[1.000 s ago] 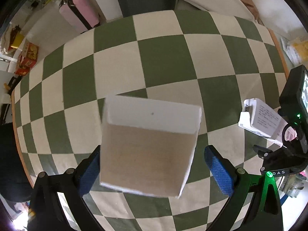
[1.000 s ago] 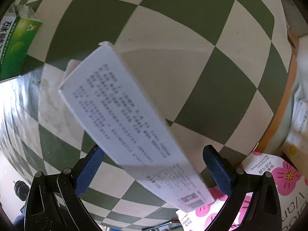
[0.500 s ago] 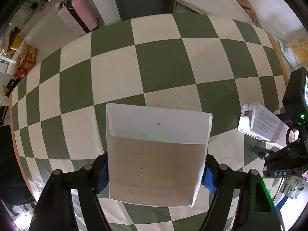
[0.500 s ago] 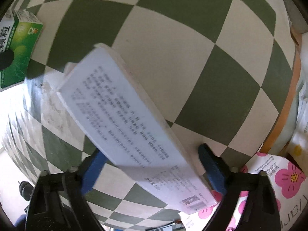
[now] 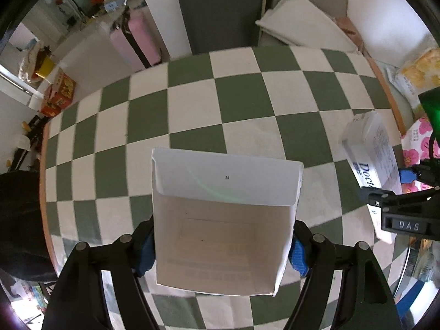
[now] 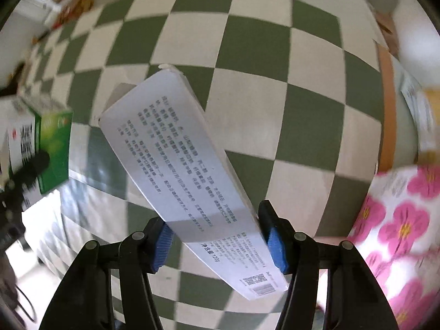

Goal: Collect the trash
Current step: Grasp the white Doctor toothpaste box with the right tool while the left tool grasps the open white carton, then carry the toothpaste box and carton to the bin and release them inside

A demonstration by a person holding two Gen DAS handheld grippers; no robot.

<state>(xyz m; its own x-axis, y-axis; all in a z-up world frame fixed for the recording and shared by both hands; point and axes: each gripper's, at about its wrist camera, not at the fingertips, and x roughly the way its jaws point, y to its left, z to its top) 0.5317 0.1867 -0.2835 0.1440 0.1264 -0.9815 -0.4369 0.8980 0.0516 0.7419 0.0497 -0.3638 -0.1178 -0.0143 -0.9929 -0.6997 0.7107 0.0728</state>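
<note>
Both tools were loaded, and that was the story here. The left tool [image 5: 221,244] had its 2 blue pads [image 5: 298,257] pressed against the side walls of an open white carton [image 5: 222,220], mouth toward the camera and top flap folded back, held clear above the green-and-cream checked table [image 5: 247,96]. In the right wrist view that carton showed as a green-printed box at the left edge. The right tool [image 6: 218,240] was clamped across a long white printed box [image 6: 178,170], gripped near its barcode end, the far end angling up and away over the table; the left wrist view caught it at the right edge. A pink-flowered bag [image 6: 398,220] lay just off the table's right rim, but whether it was the trash receptacle could not be told, and no bin showed in either view. So the picking-up step looked done for these 2 items, with the carry-off seemingly in hand. The next move would call for finding the drop point, then bringing each piece over it in turn and easing the pads apart. The long box, held off-center, might swing or slip, so a steady wrist mattered.
</note>
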